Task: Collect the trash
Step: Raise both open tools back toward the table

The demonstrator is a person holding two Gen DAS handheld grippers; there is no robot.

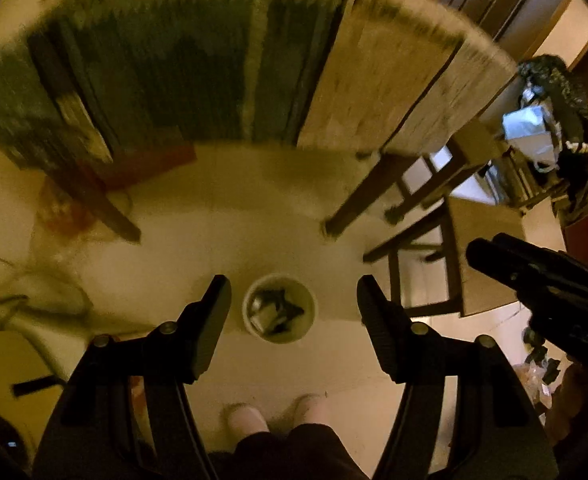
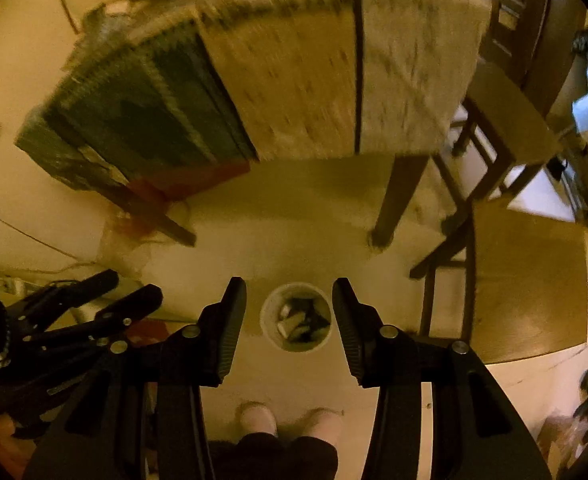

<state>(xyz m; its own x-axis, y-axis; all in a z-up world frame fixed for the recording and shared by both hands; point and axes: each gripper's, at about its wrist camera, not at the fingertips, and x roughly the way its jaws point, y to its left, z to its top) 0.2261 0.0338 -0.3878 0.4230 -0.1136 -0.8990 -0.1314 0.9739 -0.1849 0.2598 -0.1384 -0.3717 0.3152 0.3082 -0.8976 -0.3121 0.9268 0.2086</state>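
Observation:
A round white bin [image 1: 280, 309] stands on the pale floor below both grippers, with dark and light scraps of trash lying inside it; it shows again as the bin [image 2: 296, 317] in the right wrist view. My left gripper [image 1: 293, 292] hangs high above it, open, nothing between its fingers. My right gripper [image 2: 289, 294] is likewise open and empty above the bin. Each gripper shows in the other's view: the right gripper [image 1: 541, 276] at the right edge, the left gripper [image 2: 94, 304] at the left edge.
A table [image 1: 373, 92] covered with a patterned cloth fills the upper part, its wooden legs [image 1: 349, 208] on the floor. Wooden chairs [image 2: 525, 272] stand to the right. A clear plastic bag [image 1: 54, 216] lies left. The person's feet in light slippers [image 1: 246, 418] stand just before the bin.

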